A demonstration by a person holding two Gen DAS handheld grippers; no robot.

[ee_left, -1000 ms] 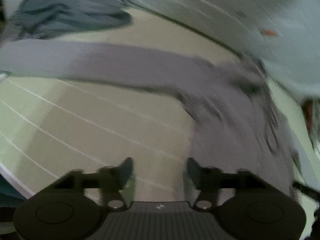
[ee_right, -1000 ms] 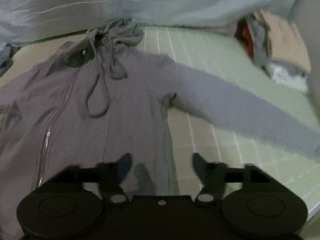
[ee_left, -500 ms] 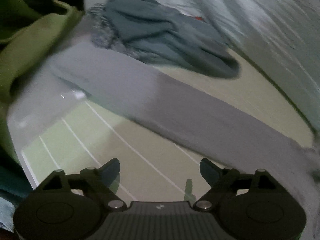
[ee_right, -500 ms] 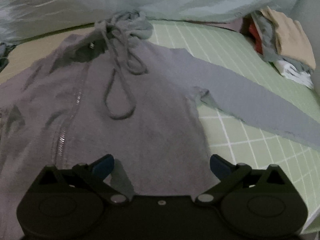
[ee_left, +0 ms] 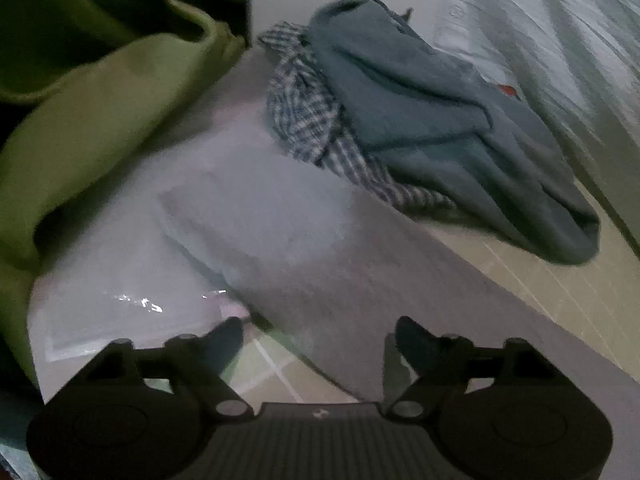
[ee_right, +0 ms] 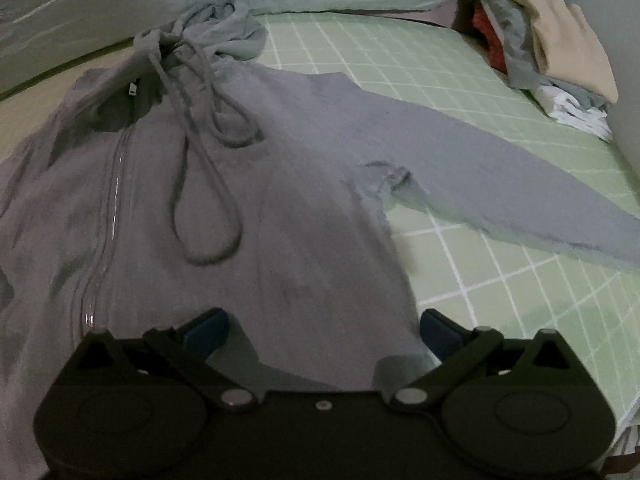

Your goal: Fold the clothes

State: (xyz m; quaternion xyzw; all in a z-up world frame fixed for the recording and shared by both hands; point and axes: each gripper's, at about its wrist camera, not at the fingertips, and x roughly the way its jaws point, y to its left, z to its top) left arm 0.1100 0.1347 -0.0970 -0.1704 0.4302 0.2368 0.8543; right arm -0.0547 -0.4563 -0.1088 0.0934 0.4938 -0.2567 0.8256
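Lying limp and light, the grey zip hoodie [ee_right: 304, 216] wants pinching at its cuff [ee_left: 256, 220]; left gripper [ee_left: 318, 340] jaws closing, empty; right gripper [ee_right: 324, 332] jaws wide apart, empty.

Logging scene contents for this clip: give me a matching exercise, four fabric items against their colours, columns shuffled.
Items:
1. hoodie
2. curtain
3. shirt
4. top garment of the folded stack

Colours:
A. olive green
B. beige
C. grey
D. blue and white check

Pairs: 1-C, 2-A, 3-D, 4-B
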